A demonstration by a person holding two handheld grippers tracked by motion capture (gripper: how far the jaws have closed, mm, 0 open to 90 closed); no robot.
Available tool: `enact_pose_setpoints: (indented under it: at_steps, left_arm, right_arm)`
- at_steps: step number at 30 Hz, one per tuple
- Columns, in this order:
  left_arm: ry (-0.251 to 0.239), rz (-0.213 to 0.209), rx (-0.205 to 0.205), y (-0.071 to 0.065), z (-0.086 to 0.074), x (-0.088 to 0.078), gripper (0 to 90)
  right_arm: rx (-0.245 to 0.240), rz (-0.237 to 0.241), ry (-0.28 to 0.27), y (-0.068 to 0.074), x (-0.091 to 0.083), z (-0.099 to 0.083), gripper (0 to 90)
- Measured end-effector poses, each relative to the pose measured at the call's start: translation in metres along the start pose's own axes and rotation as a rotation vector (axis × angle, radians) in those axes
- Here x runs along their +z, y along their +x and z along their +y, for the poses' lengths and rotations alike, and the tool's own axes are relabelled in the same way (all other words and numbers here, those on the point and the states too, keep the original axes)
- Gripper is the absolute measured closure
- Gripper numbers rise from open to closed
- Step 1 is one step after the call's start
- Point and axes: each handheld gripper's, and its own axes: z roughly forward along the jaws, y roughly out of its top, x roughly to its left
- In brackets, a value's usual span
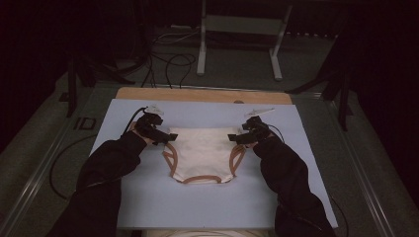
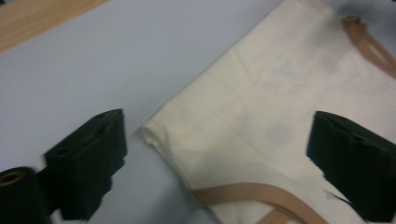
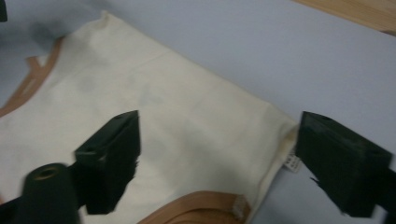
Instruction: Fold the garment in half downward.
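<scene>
Up close, the right hand-held gripper (image 3: 212, 163), jaws wide, reveals the garment's (image 3: 163, 121) label (image 3: 293, 163).

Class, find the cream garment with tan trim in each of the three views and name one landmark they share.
High view: cream garment lies mid-table, between the two grippers.
Left gripper view: it spreads right of centre, corner between the jaws.
Right gripper view: it spreads left of centre.
Shared landmark: the tan trim.
</scene>
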Motion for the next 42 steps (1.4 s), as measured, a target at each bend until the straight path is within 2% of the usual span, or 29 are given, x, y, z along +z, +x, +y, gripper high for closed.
enact_pose_setpoints:
  at_steps: [1, 4, 6, 10, 11, 16, 19, 22, 23, 25, 27, 29, 31, 33, 39, 42]
  left_arm:
    - [-0.002, -0.008, 0.011, -0.003, 0.000, -0.003, 0.6]
    - [-0.024, -0.012, 0.036, -0.011, -0.002, -0.012, 0.0]
    - [-0.046, -0.043, 0.034, -0.016, -0.006, -0.017, 0.0]
    - [-0.072, -0.056, 0.033, -0.025, -0.011, -0.024, 0.0]
    - [-0.090, -0.067, 0.044, -0.033, -0.017, -0.028, 0.0]
    - [-0.100, -0.105, 0.106, -0.052, -0.028, -0.033, 0.0]
    - [-0.141, -0.139, 0.138, -0.062, -0.034, -0.035, 0.0]
    - [-0.185, -0.147, 0.186, -0.069, -0.041, -0.034, 0.2]
    - [-0.180, -0.151, 0.200, -0.071, -0.043, -0.033, 0.4]
    - [-0.191, -0.130, 0.236, -0.075, -0.047, -0.031, 0.7]
    - [-0.173, -0.124, 0.234, -0.078, -0.050, -0.028, 1.2]
    - [-0.138, -0.143, 0.214, -0.081, -0.052, -0.027, 1.1]
    - [-0.154, -0.153, 0.221, -0.084, -0.057, -0.026, 0.9]
    - [-0.149, -0.139, 0.220, -0.086, -0.060, -0.026, 0.4]
    - [-0.140, -0.136, 0.217, -0.083, -0.067, -0.019, 0.4]
    - [-0.153, -0.144, 0.209, -0.083, -0.068, -0.019, 0.4]
  right_arm:
    - [-0.008, 0.015, -0.003, 0.002, -0.002, 0.000, 12.7]
    - [-0.019, 0.020, -0.012, 0.010, -0.008, 0.000, 12.7]
    - [-0.036, 0.031, -0.014, 0.015, -0.011, -0.001, 12.5]
    - [-0.067, 0.046, -0.034, 0.025, -0.016, -0.005, 11.2]
    - [-0.076, 0.043, -0.032, 0.027, -0.018, -0.006, 11.2]
    - [-0.105, 0.058, -0.034, 0.037, -0.022, -0.013, 10.8]
    - [-0.094, 0.067, -0.046, 0.042, -0.025, -0.018, 10.8]
    - [-0.095, 0.070, -0.060, 0.046, -0.028, -0.024, 10.8]
    - [-0.096, 0.079, -0.059, 0.048, -0.029, -0.026, 10.8]
    - [-0.106, 0.071, -0.065, 0.051, -0.031, -0.029, 10.8]
    - [-0.107, 0.076, -0.078, 0.053, -0.032, -0.031, 10.8]
    - [-0.104, 0.093, -0.082, 0.054, -0.031, -0.034, 10.8]
    - [-0.102, 0.093, -0.084, 0.054, -0.029, -0.036, 10.8]
    - [-0.098, 0.106, -0.082, 0.054, -0.028, -0.038, 10.8]
    - [-0.094, 0.115, -0.082, 0.054, -0.026, -0.040, 10.9]
    - [-0.100, 0.120, -0.079, 0.057, -0.026, -0.040, 10.9]
